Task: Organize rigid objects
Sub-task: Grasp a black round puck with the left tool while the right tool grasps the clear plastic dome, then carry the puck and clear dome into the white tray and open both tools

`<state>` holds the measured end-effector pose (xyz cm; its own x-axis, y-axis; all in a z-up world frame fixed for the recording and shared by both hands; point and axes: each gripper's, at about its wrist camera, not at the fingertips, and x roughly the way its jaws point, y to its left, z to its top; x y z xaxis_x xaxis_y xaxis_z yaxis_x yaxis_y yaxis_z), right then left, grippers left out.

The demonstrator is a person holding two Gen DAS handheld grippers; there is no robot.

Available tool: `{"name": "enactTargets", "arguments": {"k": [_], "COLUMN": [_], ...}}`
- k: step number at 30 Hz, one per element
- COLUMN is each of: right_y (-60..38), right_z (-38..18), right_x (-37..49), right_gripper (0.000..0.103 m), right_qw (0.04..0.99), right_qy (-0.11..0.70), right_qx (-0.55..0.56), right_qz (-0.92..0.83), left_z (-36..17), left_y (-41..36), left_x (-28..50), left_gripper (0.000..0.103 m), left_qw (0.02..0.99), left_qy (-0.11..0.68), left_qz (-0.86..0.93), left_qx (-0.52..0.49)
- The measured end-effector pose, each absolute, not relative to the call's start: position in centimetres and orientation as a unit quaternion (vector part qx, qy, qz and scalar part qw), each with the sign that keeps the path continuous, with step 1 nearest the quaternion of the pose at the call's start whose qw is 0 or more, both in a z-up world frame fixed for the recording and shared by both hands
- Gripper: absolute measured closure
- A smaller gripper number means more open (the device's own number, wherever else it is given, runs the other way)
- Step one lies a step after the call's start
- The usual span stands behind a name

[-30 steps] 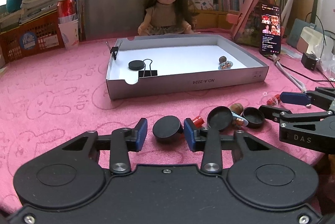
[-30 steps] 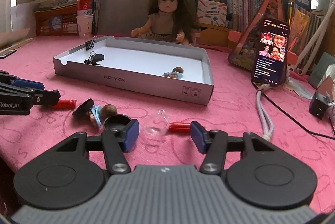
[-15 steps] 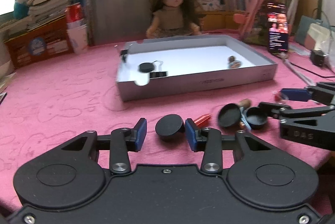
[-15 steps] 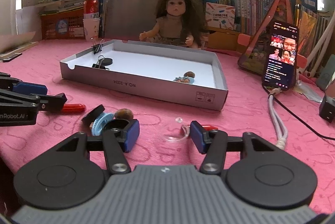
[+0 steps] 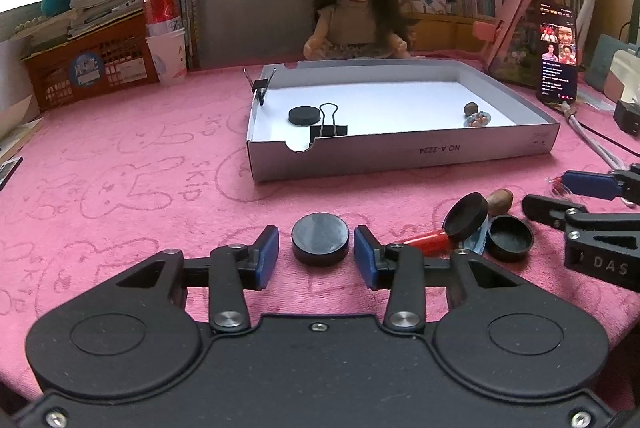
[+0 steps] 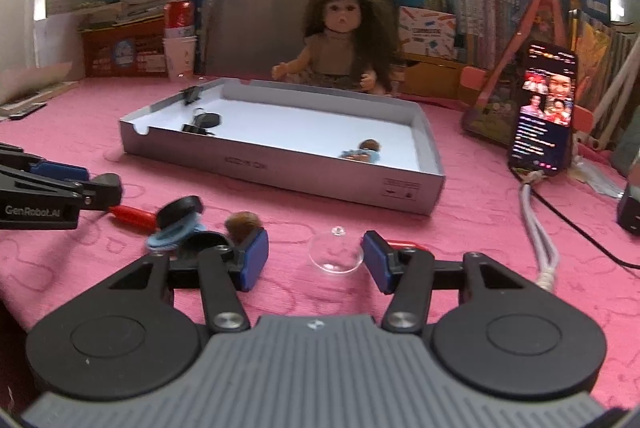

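Between the blue pads of the left gripper (image 5: 316, 254) lies a black round cap (image 5: 320, 238), flat on the pink cloth (image 5: 120, 188), with a slim gap on each side, so the jaws stand narrowly apart and grip nothing; a second ago the same cap sat tilted and closer to the right-hand pad, and now it lies level and centred. It is a plain matte disc with a low rim. To its right a cluster rests on the cloth: a second black cap (image 5: 466, 217) leaning on a red stick (image 5: 426, 240), an upturned black lid (image 5: 510, 237) and a brown nut (image 5: 500, 201). The right gripper (image 6: 314, 260) stands moderately open around a clear plastic dome (image 6: 335, 253), which sits off centre, just beside the right-hand pad; earlier the dome lay nearer the left pad. Farther off stands the grey tray (image 5: 400, 156), holding a black disc (image 5: 304, 115), a binder clip (image 5: 329, 126) and a small trinket (image 5: 476, 116). Beyond it sits a doll (image 5: 360, 16), and a lit phone (image 5: 558, 54) stands at far right.
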<state>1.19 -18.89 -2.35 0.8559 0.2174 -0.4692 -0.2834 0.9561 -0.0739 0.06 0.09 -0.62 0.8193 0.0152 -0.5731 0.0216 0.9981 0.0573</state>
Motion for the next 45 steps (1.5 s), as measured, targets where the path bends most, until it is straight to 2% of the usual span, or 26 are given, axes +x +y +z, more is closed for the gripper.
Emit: {"name": "enactTargets", "arguments": {"k": [4,7,9,10,28,45], "right_y": [-19.3,-19.4,-19.4,-19.3,-20.2,-21.5], "right_z": [-2.4,-2.5,-2.4,-2.4,-0.1,2.2], "right_x": [1.1,1.0,1.0,1.0,3.4,11.0], "right_gripper": [0.039,0.054,0.063,0.069,0.069,0.069], "right_qw": [0.963,0.963,0.963,0.962,0.966,0.961], "right_qy": [0.229,0.232,0.234,0.235,0.236,0.258], "right_qx": [-0.073,-0.071,-0.071,-0.072,-0.013,0.043], "right_qz": [0.117,0.115,0.115,0.117,0.105,0.095], "left_z": [-0.7,-0.7,-0.7,-0.6,2.9,5.6], "left_y": [-0.1,0.0,0.1,0.0,0.1,1.4], "left_x": [0.2,0.3,0.3,0.3,2.2,10.8], "left_gripper": [0.063,0.064,0.073,0.073,0.073,0.073], "left_qw": [0.954,0.954,0.954,0.954,0.964,0.958], "left_qy": [0.298,0.299,0.299,0.299,0.264,0.282], "left_qz": [0.0,0.0,-0.004,-0.003,-0.012,-0.034], "left_qx": [0.033,0.026,0.02,0.019,-0.001,-0.048]}}
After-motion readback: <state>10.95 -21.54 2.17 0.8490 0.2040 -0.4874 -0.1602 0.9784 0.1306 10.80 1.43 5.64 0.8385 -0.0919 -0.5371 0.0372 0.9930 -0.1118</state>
